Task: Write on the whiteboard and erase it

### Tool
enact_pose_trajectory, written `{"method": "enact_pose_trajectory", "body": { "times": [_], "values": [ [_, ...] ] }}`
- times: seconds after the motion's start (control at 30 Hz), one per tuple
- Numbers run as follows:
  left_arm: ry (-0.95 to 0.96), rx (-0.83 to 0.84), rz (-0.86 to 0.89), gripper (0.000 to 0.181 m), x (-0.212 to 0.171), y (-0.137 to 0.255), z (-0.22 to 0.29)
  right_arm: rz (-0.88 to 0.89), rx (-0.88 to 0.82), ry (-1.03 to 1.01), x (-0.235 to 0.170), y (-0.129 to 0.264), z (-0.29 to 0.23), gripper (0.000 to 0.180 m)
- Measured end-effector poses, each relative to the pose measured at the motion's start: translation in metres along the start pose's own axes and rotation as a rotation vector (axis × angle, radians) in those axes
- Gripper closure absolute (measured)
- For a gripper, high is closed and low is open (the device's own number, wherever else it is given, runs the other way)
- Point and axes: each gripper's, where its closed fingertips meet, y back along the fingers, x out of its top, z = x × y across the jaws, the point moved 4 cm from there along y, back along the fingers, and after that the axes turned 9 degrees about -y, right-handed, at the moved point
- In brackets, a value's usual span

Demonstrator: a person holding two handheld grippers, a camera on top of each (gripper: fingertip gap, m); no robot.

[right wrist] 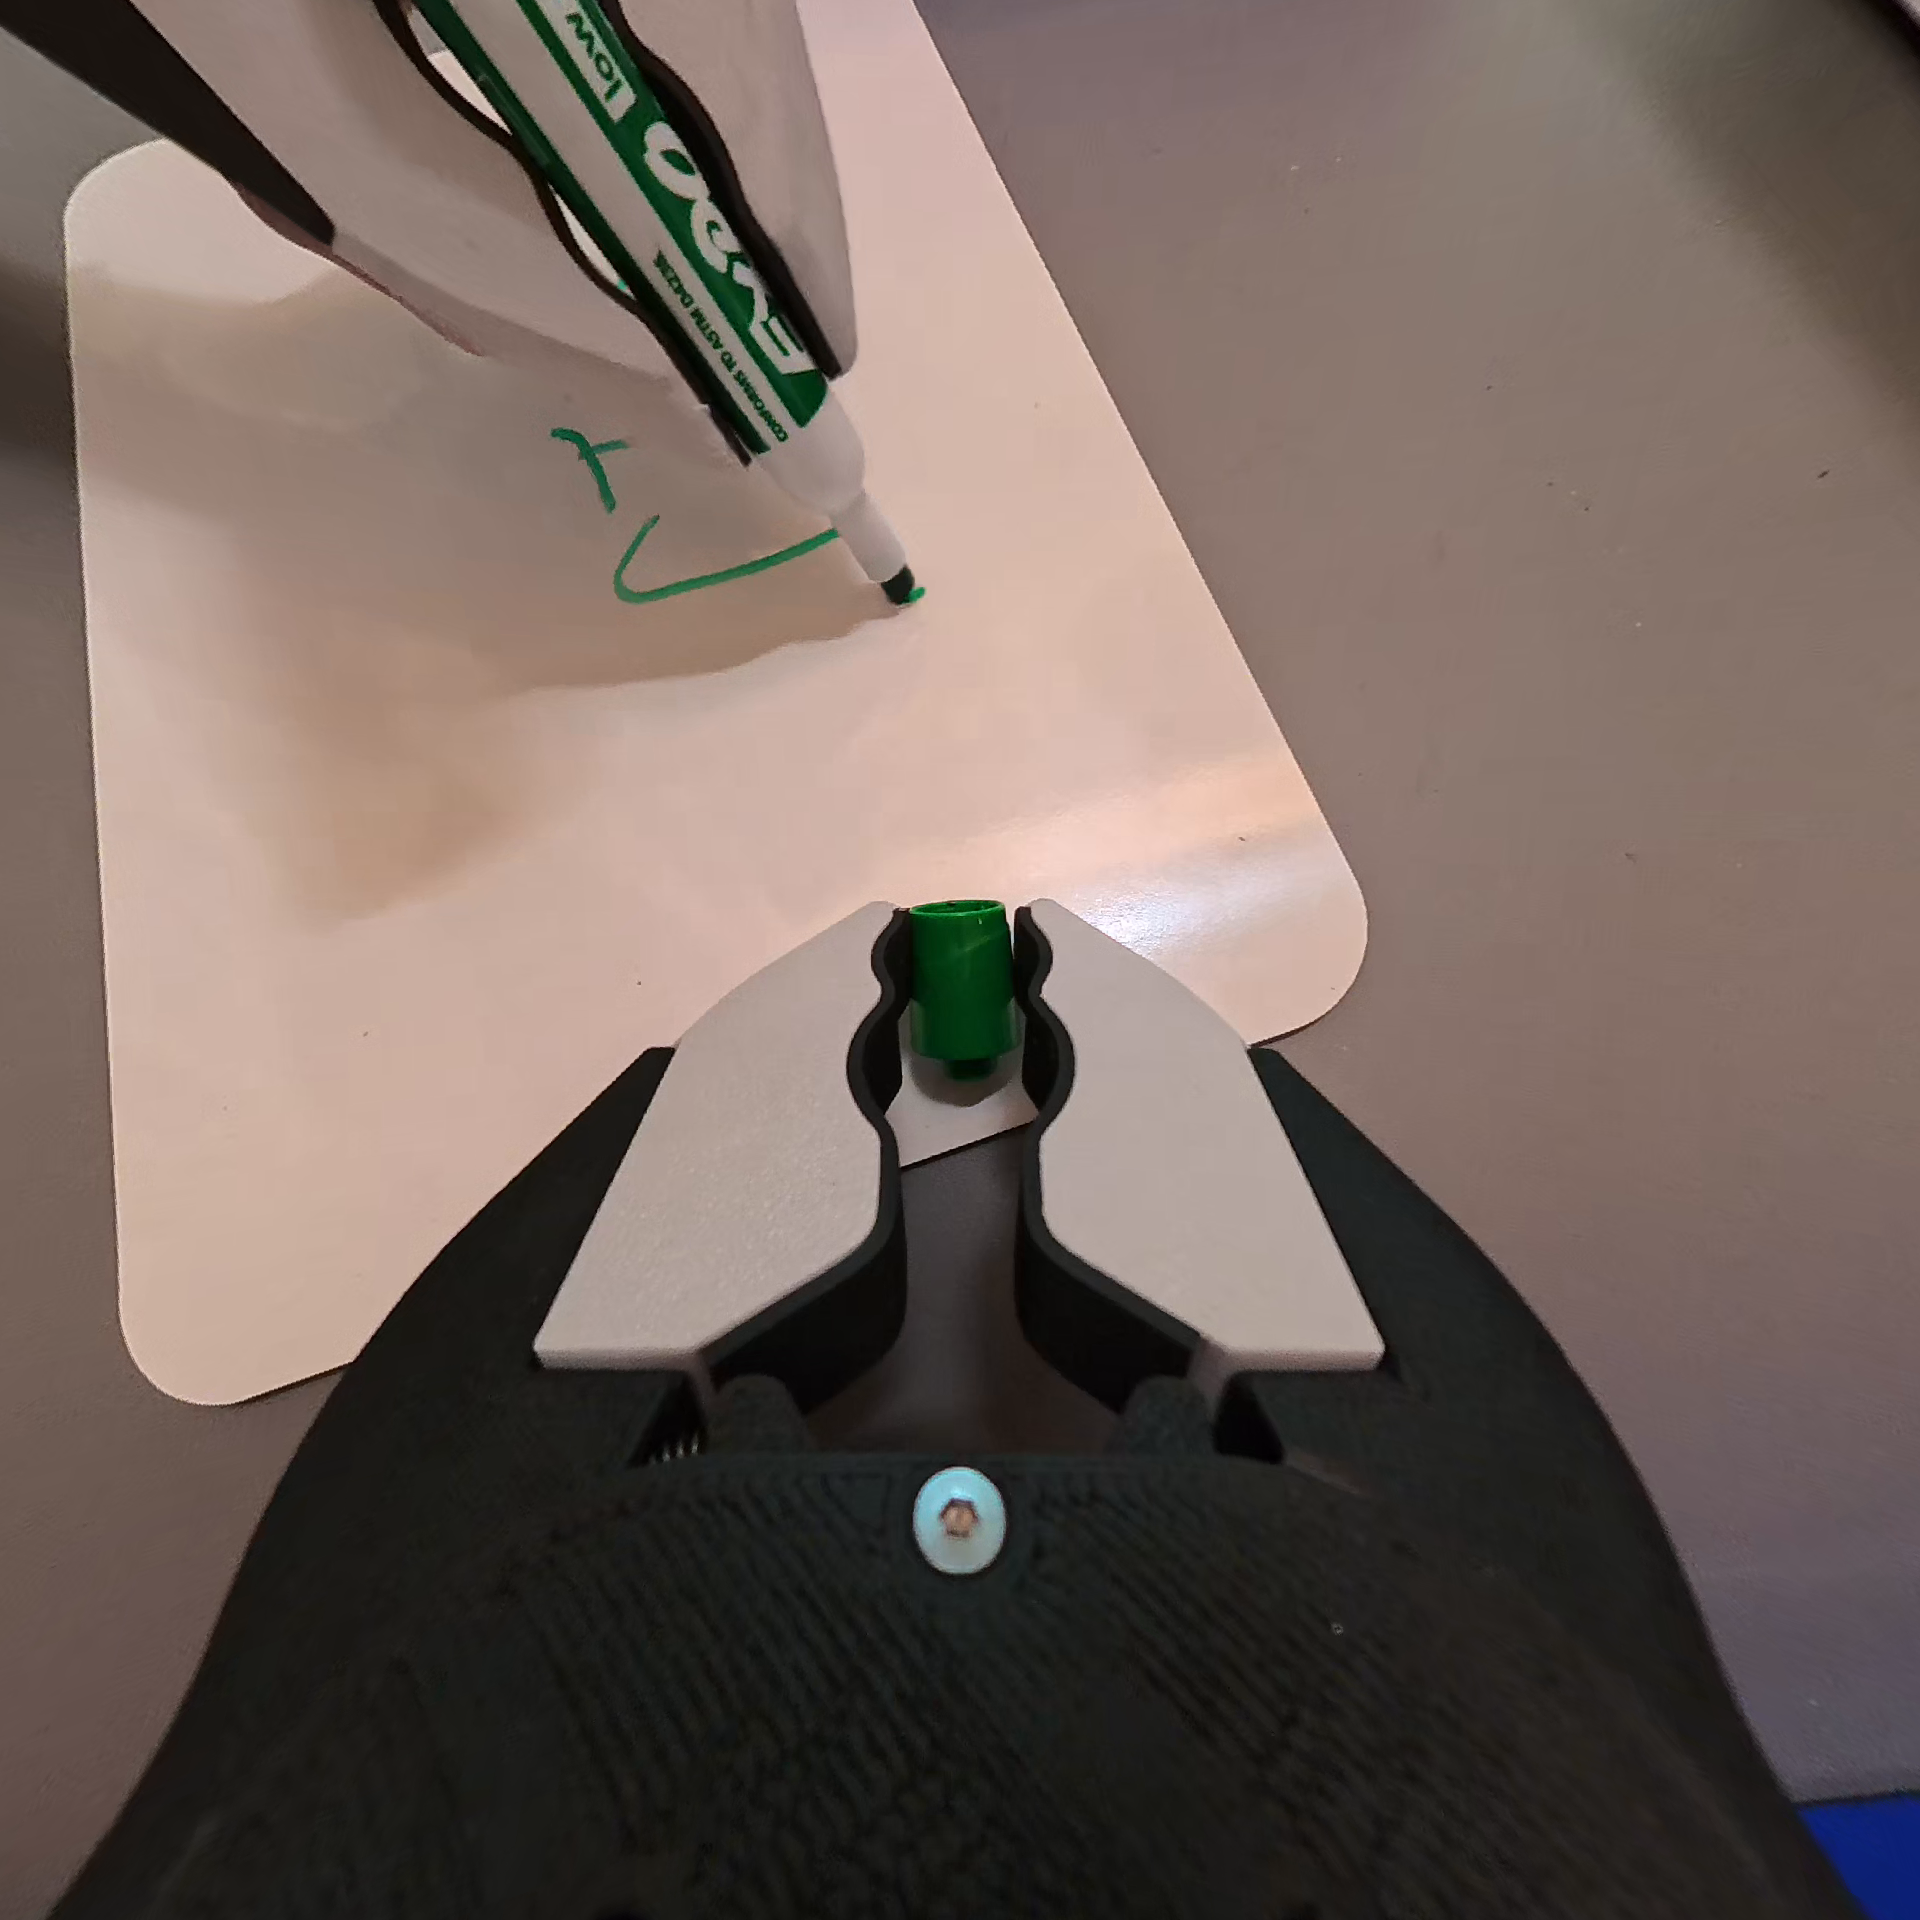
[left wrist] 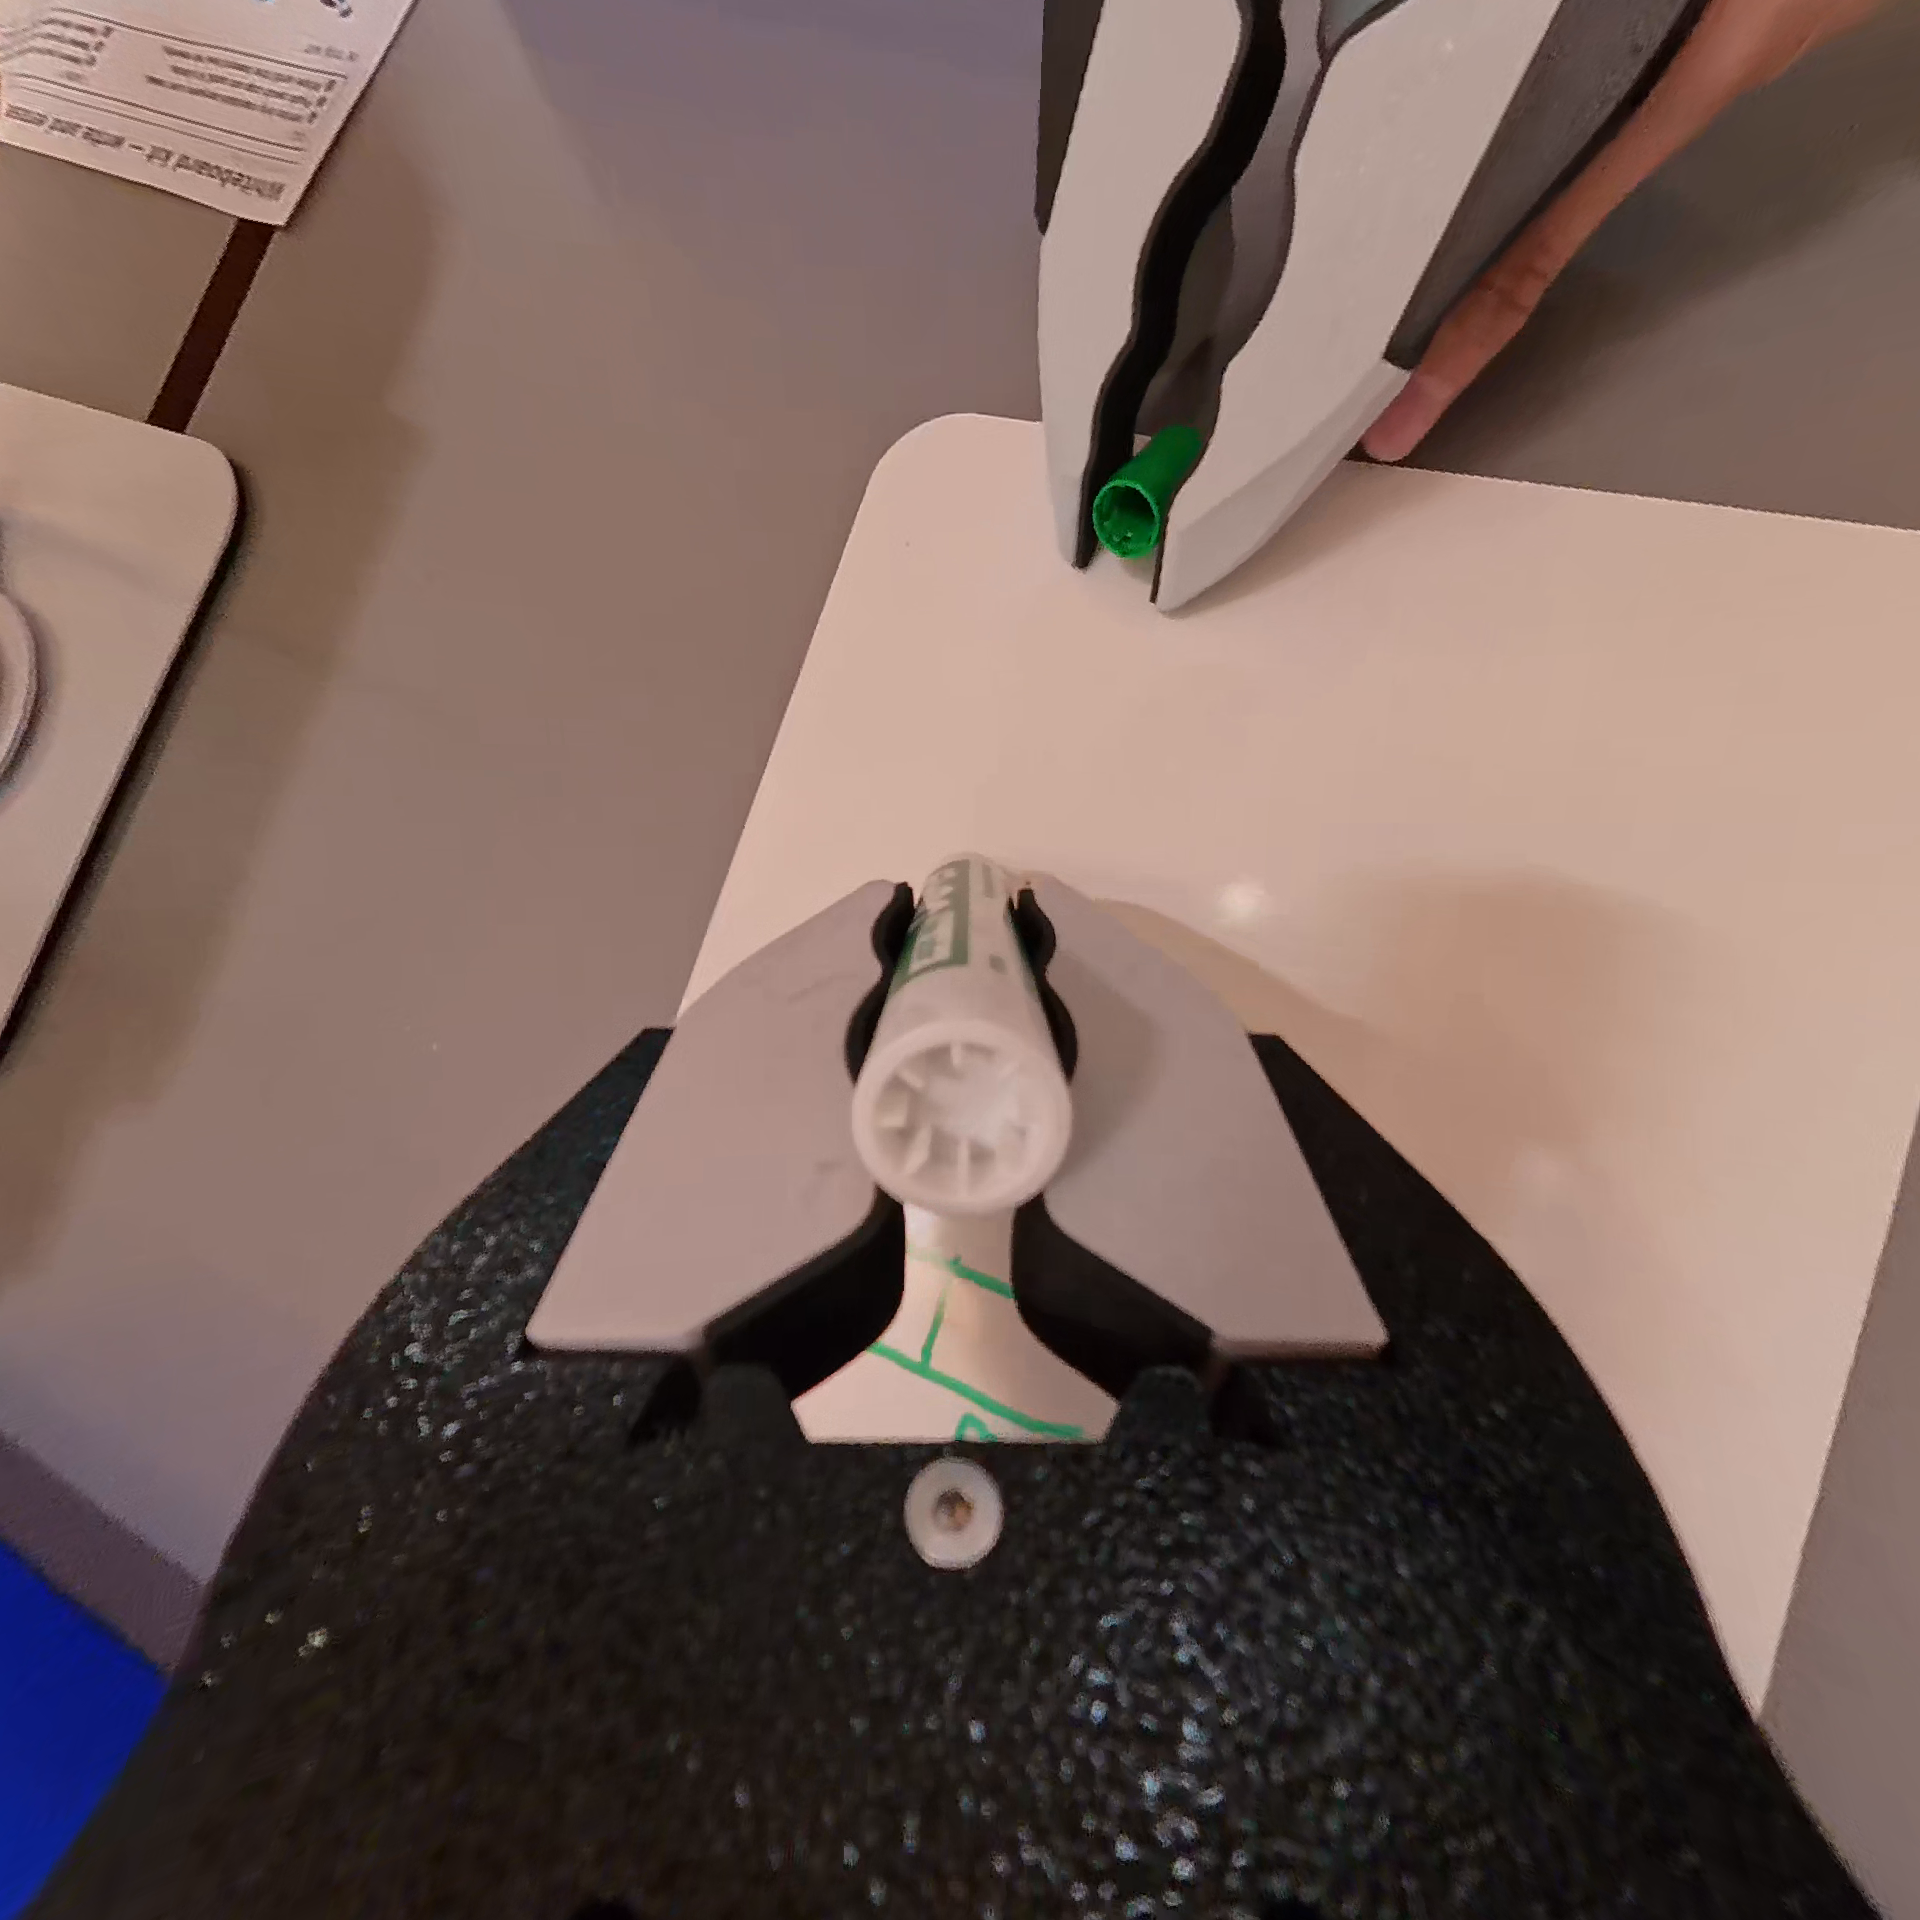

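This looks like an office or lab desk set up for a recorded exercise. A smooth grey tabletop (left wrist: 540,499) fills both views, a printed instruction sheet (left wrist: 177,94) lies at eleven o'clock in the left wrist view, and a second white board (left wrist: 94,644) sits at nine o'clock.

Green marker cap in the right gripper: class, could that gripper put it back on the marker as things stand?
Probably not yet. The green marker cap faces open air, but the white-barrelled green marker in the left gripper has its tip pressed on the white whiteboard.
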Motion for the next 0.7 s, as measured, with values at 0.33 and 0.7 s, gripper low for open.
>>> {"method": "enact_pose_trajectory", "body": {
  "times": [0.33,0.7],
  "values": [
    [-0.049,-0.061,-0.002,0.162,0.002,0.017,0.038,0.0,0.0,0.001,0.0,0.0,0.0,0.161],
    [0.015,0.026,0.096,0.162,0.013,0.019,0.017,0.0,0.0,0.001,0.0,0.0,0.0,0.161]
  ]
}}
